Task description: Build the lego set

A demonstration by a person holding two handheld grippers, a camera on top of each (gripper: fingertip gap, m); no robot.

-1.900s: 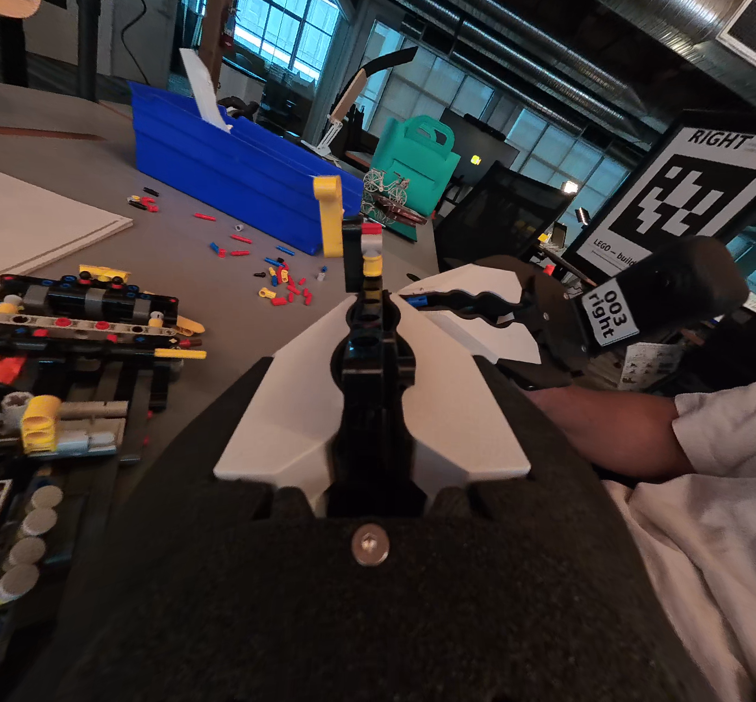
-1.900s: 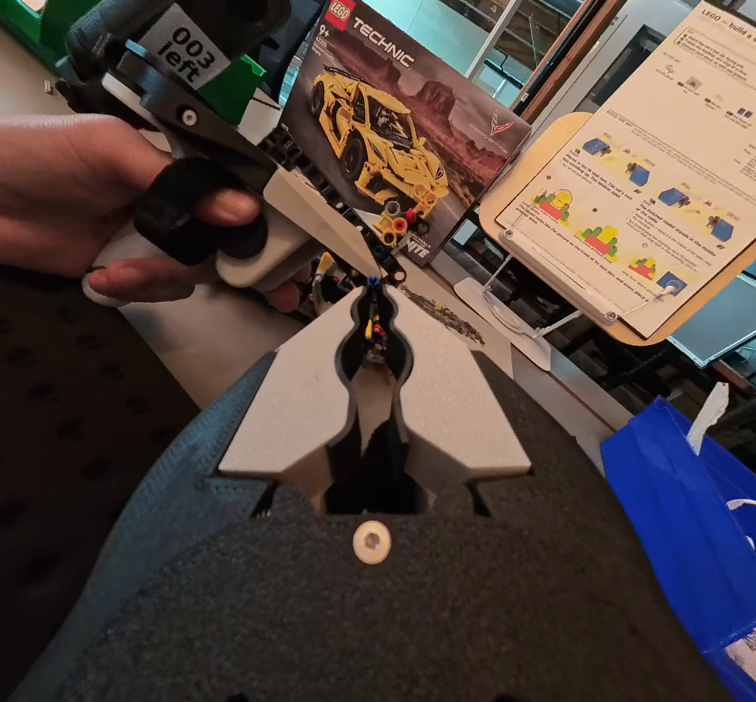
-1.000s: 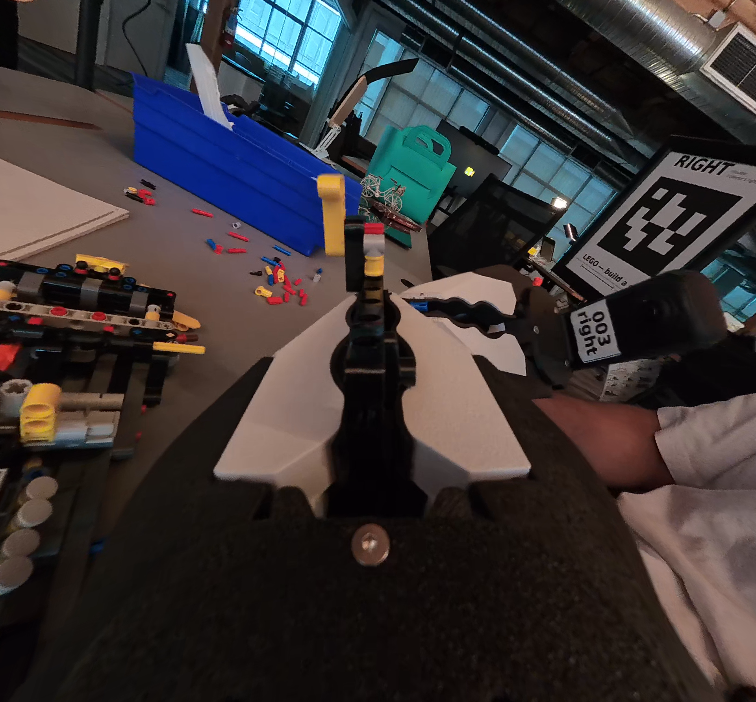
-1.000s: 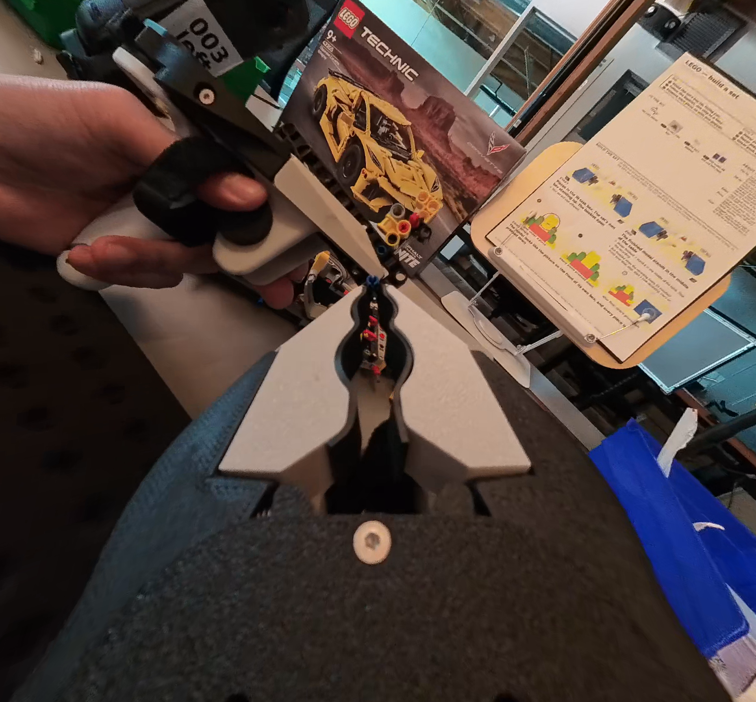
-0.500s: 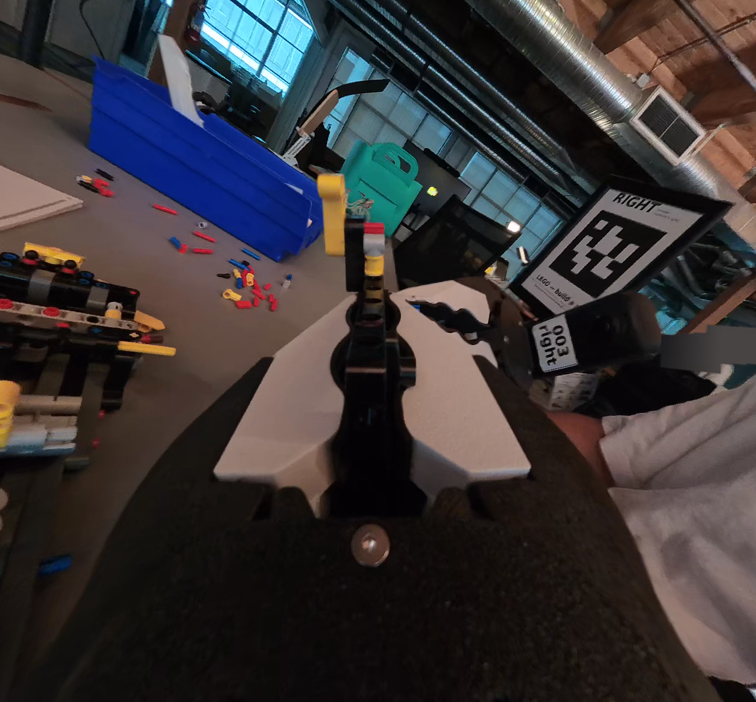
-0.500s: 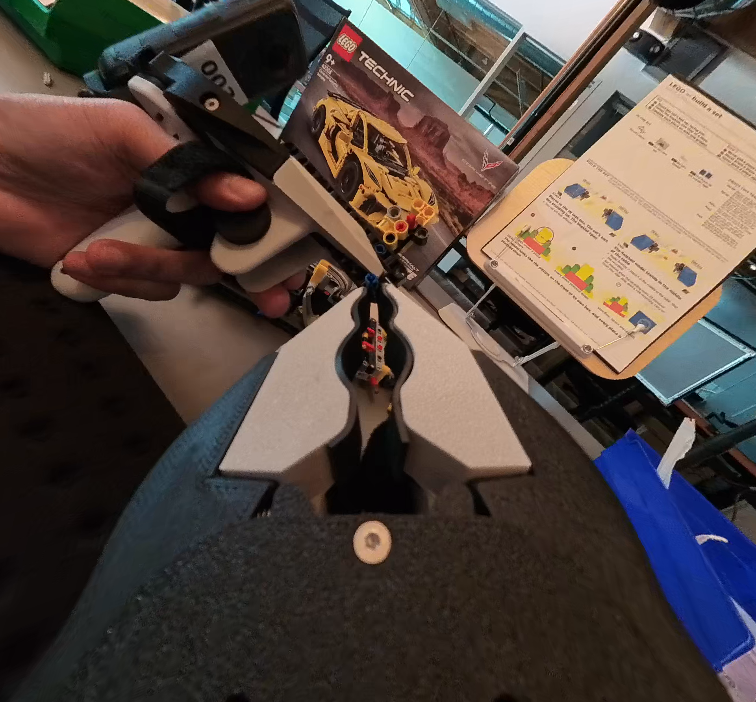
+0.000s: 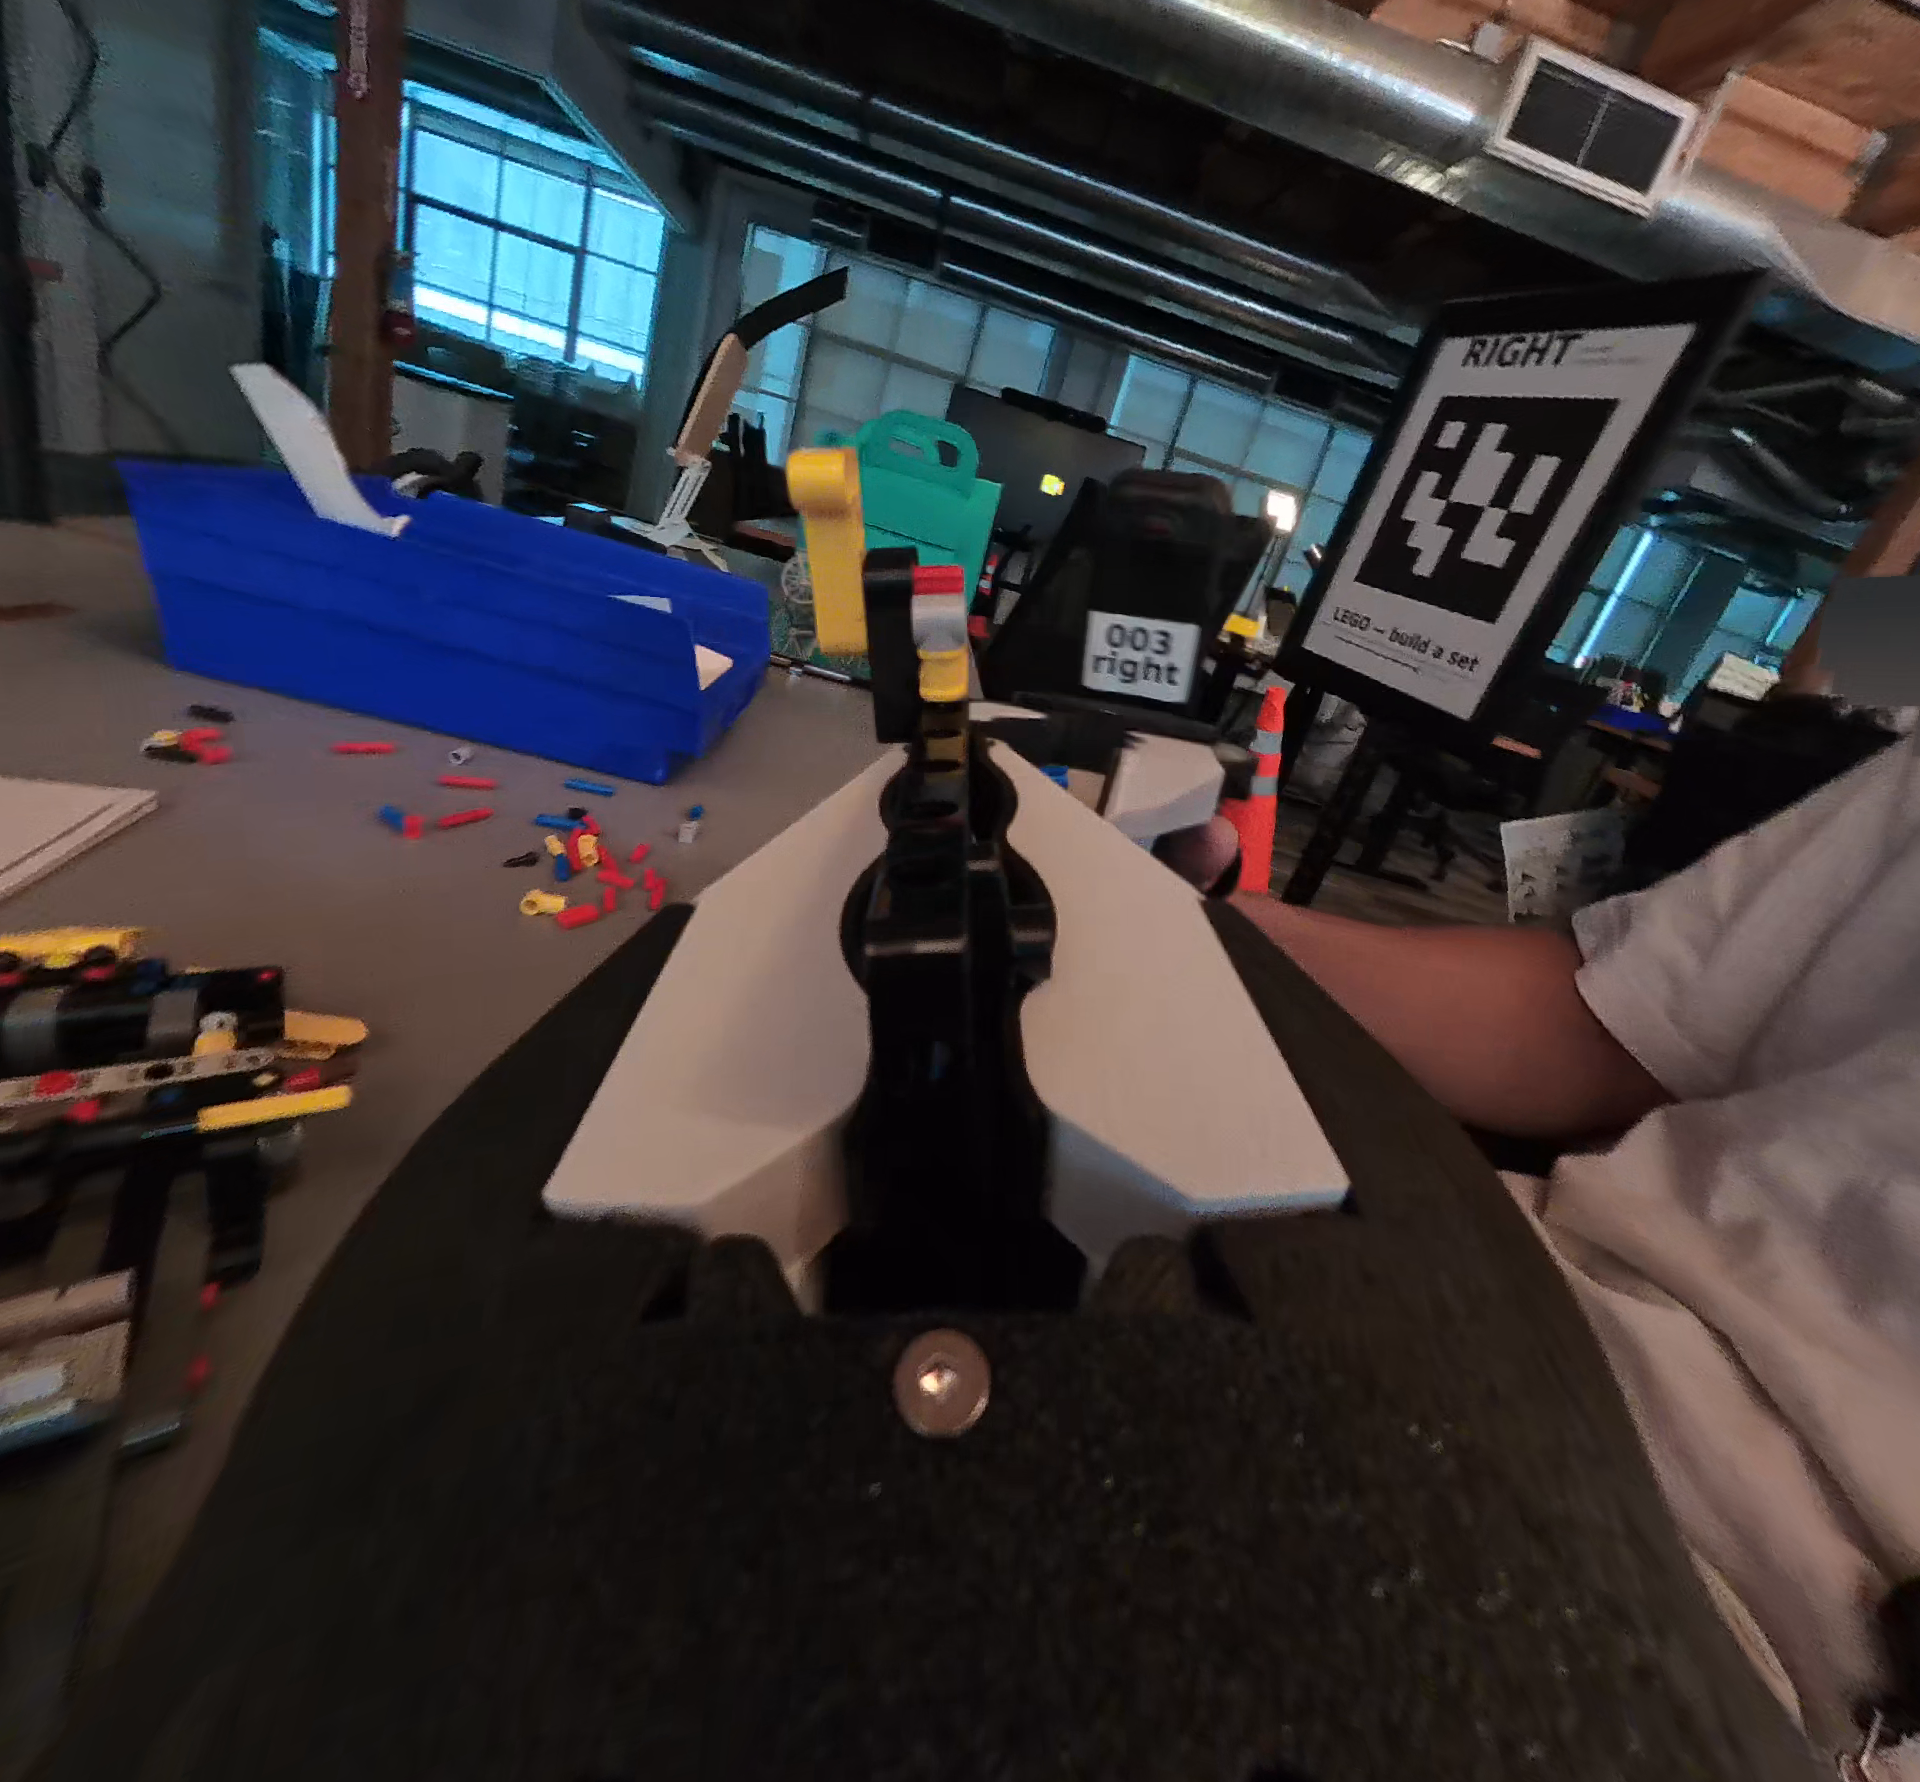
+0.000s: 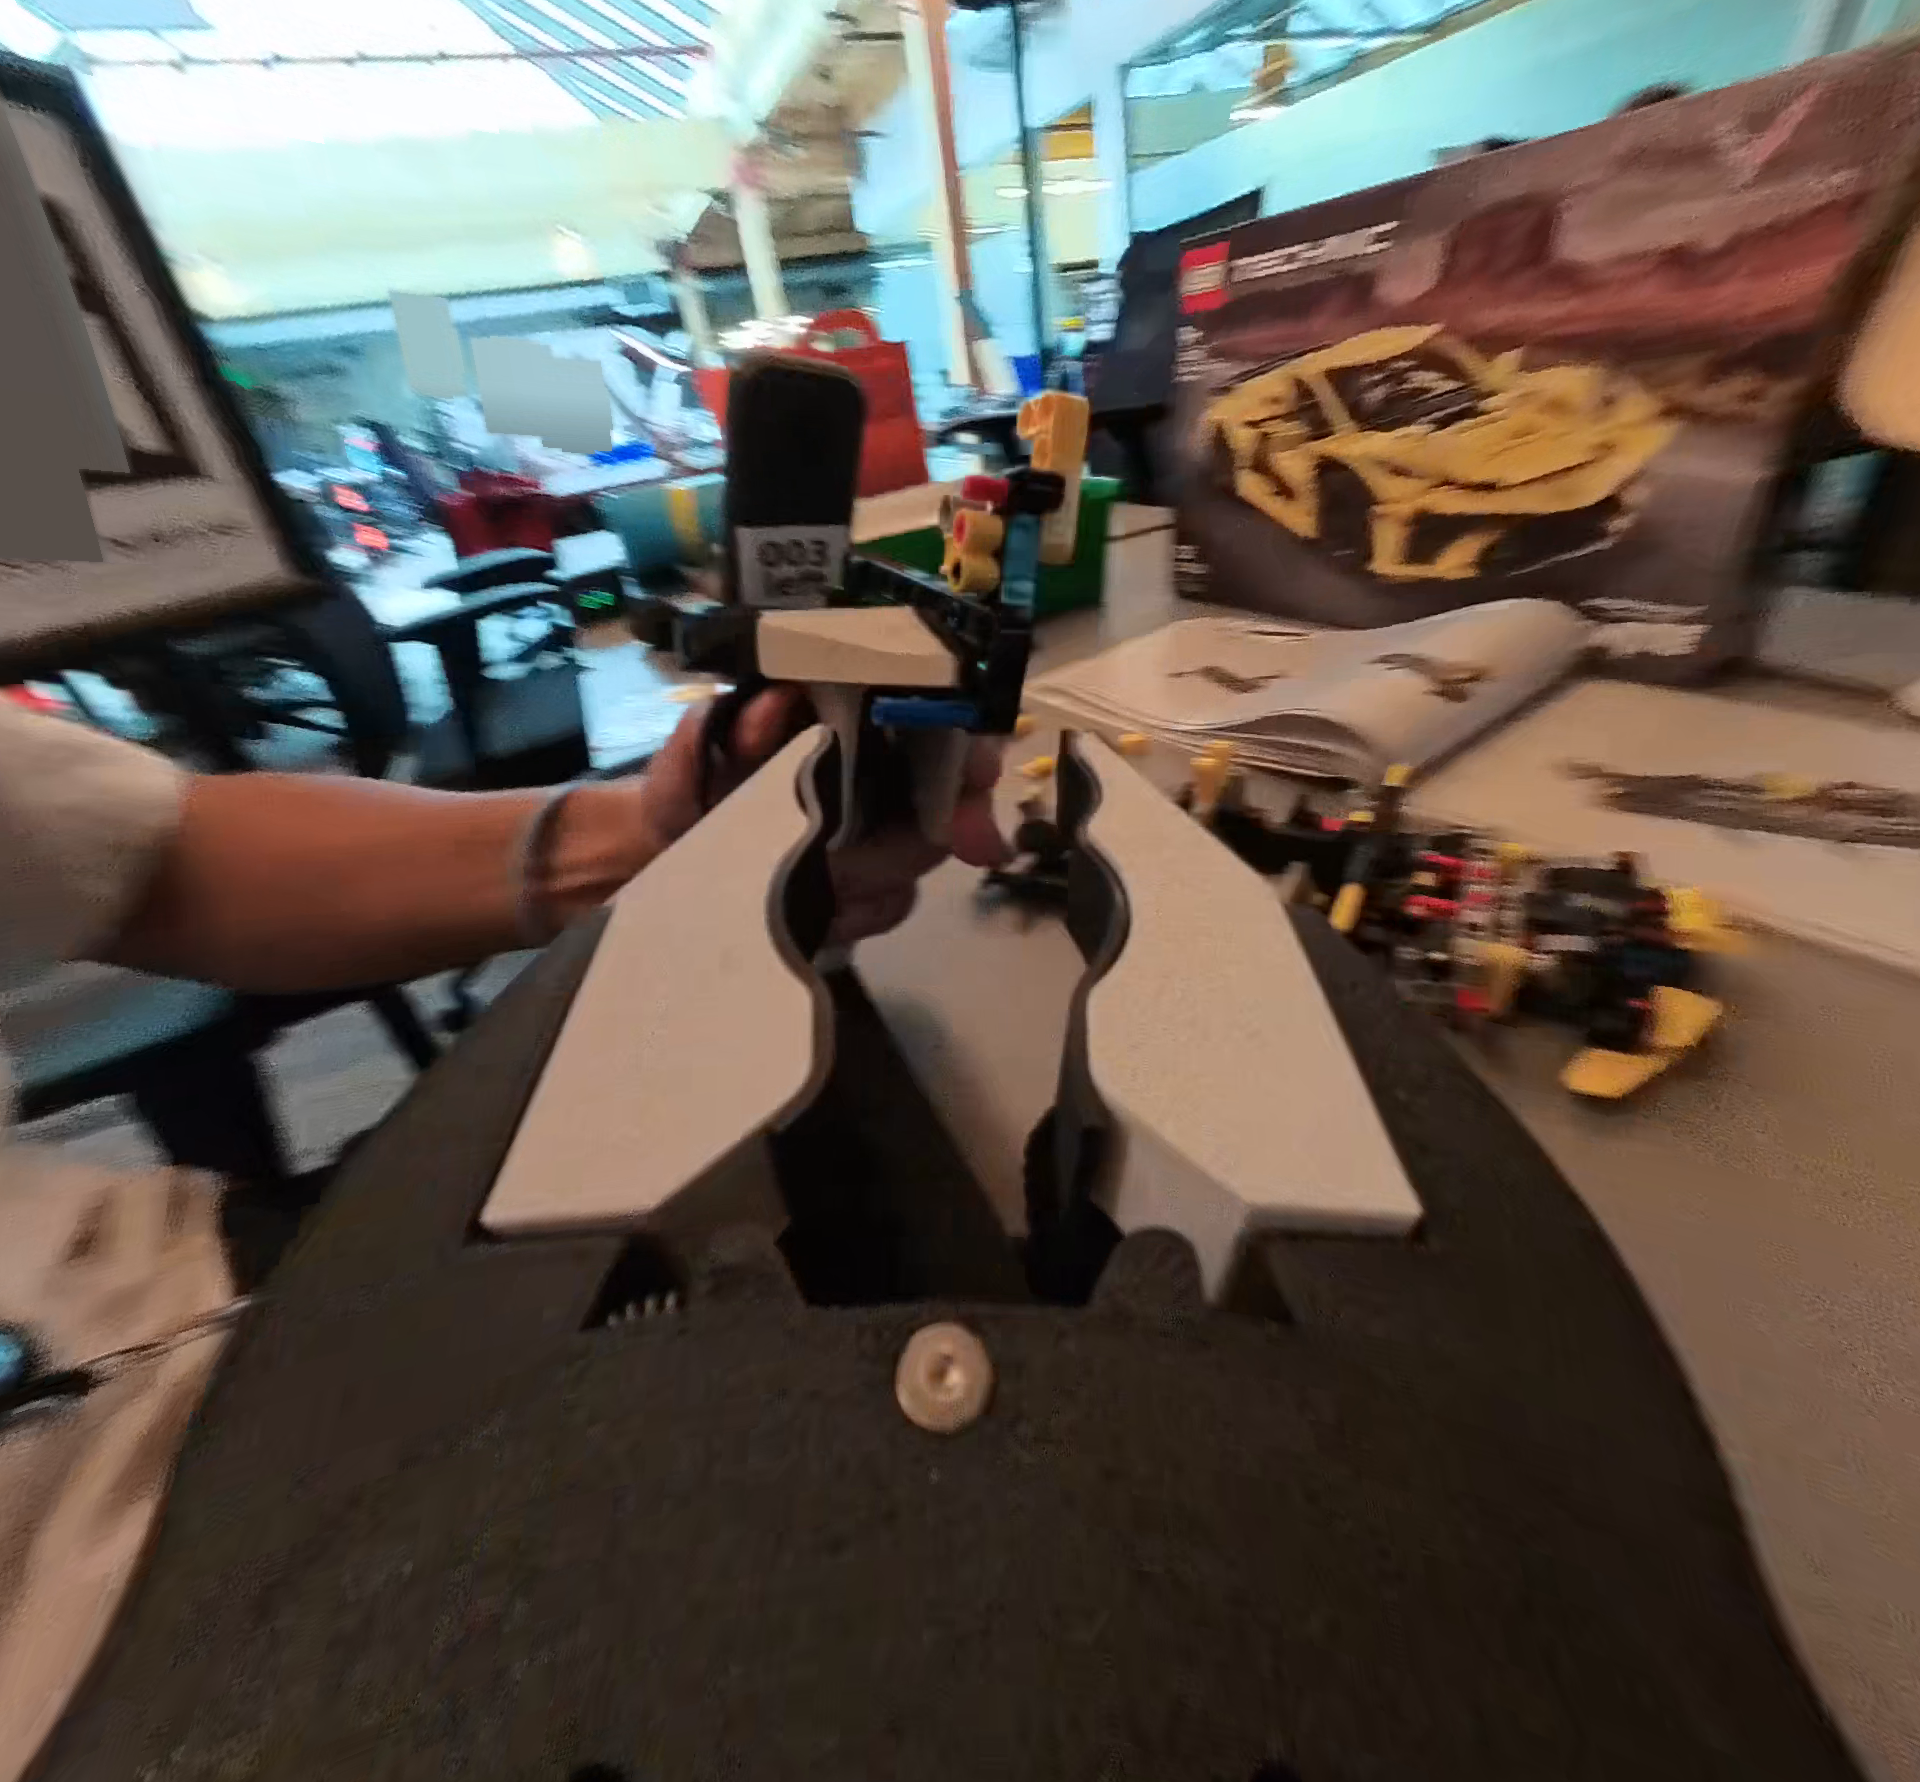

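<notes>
My left gripper (image 7: 940,766) is shut on a black lego sub-assembly (image 7: 914,631) with yellow, red and grey parts at its top, held upright in the air. In the right wrist view the left gripper (image 8: 956,662) holds the sub-assembly (image 8: 1003,579) just beyond my right gripper (image 8: 951,756). The right gripper is open and empty, its fingers (image 8: 707,953) spread wide. A blue pin (image 8: 925,712) sticks out of the sub-assembly's lower end, toward the right gripper. The right gripper (image 7: 1153,787) also shows behind the sub-assembly in the left wrist view.
The part-built car chassis (image 8: 1507,911) lies on the grey table (image 7: 436,922), also at the left (image 7: 156,1057). Loose pins (image 7: 582,865) lie before a blue bin (image 7: 447,631). The set's box (image 8: 1507,423) and open booklet (image 8: 1299,683) stand behind. A marker sign (image 7: 1507,506) stands right. My left and right fingertips are right by each other.
My right gripper has opened, let go of the small blue pin and drawn back and swung round. The pin now sits in the sub-assembly. The left gripper has tilted upward, still shut.
</notes>
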